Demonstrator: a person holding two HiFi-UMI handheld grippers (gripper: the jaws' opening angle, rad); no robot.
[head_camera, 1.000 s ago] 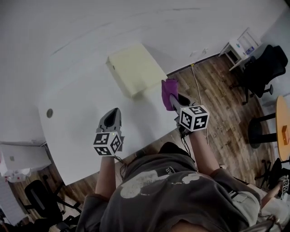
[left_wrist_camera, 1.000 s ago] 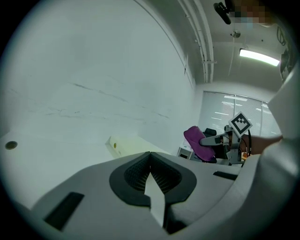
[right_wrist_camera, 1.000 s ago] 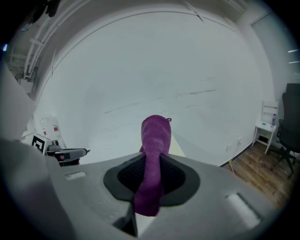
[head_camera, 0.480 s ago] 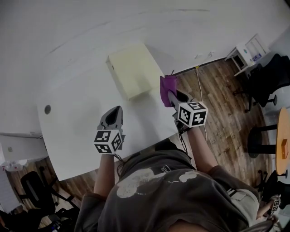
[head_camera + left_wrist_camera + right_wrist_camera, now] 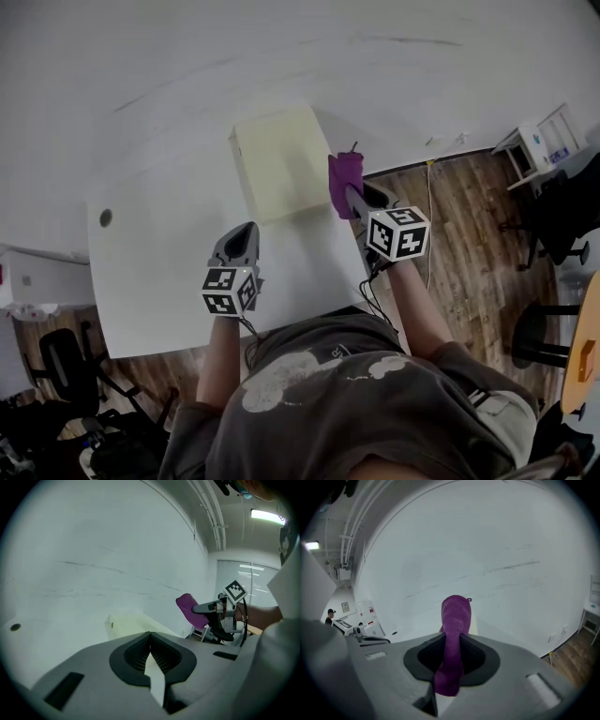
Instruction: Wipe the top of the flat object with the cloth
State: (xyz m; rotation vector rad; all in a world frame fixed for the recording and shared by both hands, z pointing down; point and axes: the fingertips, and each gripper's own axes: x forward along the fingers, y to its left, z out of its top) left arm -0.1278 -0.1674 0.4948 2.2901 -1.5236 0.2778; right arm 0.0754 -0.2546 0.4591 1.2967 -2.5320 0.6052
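Observation:
A flat pale-yellow box lies on the white table, toward its far right corner; its near edge also shows in the left gripper view. My right gripper is shut on a purple cloth, held just off the box's right edge. The cloth stands up between the jaws in the right gripper view, and it shows as a purple cloth from the left one. My left gripper hovers over the table just in front of the box, jaws shut on nothing.
A small round hole sits in the table at the left. Wooden floor lies right of the table, with a cable, a white shelf unit and office chairs. A white wall rises behind the table.
The view has shifted, so the table and box sit a little further right and lower. My right gripper with the cloth has come closer to the box's right edge. The left gripper keeps its place.

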